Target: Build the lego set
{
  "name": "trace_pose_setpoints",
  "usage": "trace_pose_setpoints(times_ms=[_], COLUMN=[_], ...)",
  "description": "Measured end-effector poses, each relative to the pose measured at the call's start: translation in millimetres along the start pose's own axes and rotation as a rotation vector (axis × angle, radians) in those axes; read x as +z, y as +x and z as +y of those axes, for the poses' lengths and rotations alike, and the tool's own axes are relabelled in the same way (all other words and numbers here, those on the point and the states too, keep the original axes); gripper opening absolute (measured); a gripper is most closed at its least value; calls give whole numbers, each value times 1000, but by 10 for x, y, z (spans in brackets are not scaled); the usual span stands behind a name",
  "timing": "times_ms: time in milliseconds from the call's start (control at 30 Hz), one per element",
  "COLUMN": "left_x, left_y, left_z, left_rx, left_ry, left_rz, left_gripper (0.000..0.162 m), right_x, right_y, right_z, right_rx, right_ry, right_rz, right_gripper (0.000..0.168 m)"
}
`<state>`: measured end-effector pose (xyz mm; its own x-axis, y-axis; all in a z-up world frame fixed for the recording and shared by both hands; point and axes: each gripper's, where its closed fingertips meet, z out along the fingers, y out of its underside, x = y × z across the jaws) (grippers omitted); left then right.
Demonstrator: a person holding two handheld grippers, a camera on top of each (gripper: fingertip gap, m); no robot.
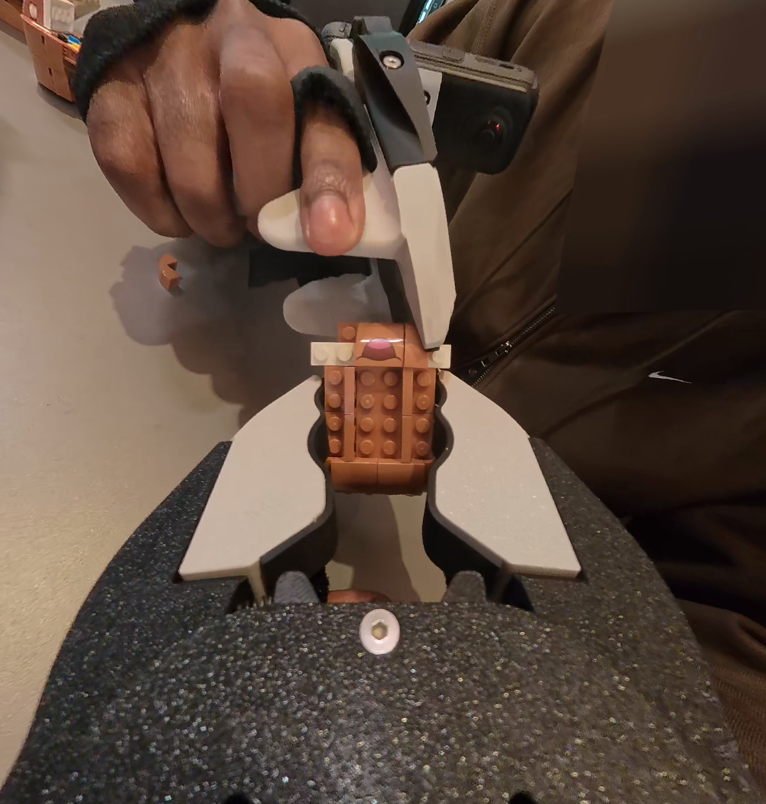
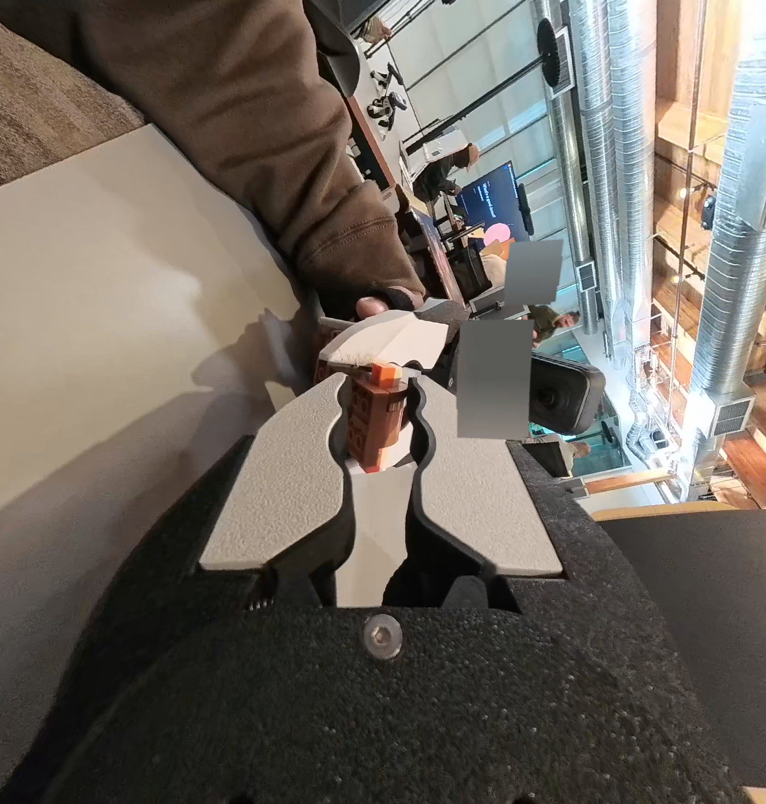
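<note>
A brown Lego model (image 1: 379, 413) with studded faces, white side plates and a printed pink mouth is held off the table. My left gripper (image 1: 379, 387) is shut on its body, one grey finger on each side. My right gripper (image 1: 368, 333) comes in from above, and one of its fingers (image 1: 429, 278) touches the model's top right corner. In the right wrist view my right gripper (image 2: 377, 383) is closed around the end of the brown model (image 2: 370, 428). A small orange piece (image 2: 383, 376) shows at its far tip. The left gripper's white finger (image 2: 381, 343) lies just beyond.
A loose small brown piece (image 1: 169, 272) lies on the beige table (image 1: 46, 391). A brown Lego build (image 1: 50, 65) stands at the table's far left. The person's brown jacket (image 1: 590, 304) fills the right side. A hall with people and a screen (image 2: 494, 204) lies behind. Both grippers' tips are close together, under 4 cm apart.
</note>
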<state>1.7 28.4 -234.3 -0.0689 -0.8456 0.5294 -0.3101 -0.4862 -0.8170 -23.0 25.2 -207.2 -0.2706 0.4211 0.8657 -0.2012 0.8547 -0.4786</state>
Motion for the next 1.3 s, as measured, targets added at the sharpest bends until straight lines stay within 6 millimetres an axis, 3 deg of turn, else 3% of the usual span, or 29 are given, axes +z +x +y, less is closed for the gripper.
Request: trace_pose_setpoints(times_ms=[467, 633, 767, 867, 1133, 1300], left_x=[13, -61, -198, -415, -843, -805], left_y=[9, -84, -173, -364, -683, -736], left_z=[-25, -65, -178, -309, -726, -842], left_rx=[13, 74, 198, 281, 514, 723], left_ry=[12, 14, 17, 28, 113, 57], left_rz=[-2, -117, -304, -541, -1101, -1328], left_gripper=[46, 45, 46, 45, 45, 45], right_x=[-1, -4, -60, -102, -151, -160], right_y=[24, 72, 229, 377, 716, 705], right_z=[-7, 52, 174, 252, 553, 675], right_rx=[-18, 105, 277, 498, 1136, 1337], right_ry=[-4, -3, -40, -36, -49, -38], right_rz=[21, 28, 31, 31, 150, 151], right_gripper=[22, 25, 45, 55, 44, 45])
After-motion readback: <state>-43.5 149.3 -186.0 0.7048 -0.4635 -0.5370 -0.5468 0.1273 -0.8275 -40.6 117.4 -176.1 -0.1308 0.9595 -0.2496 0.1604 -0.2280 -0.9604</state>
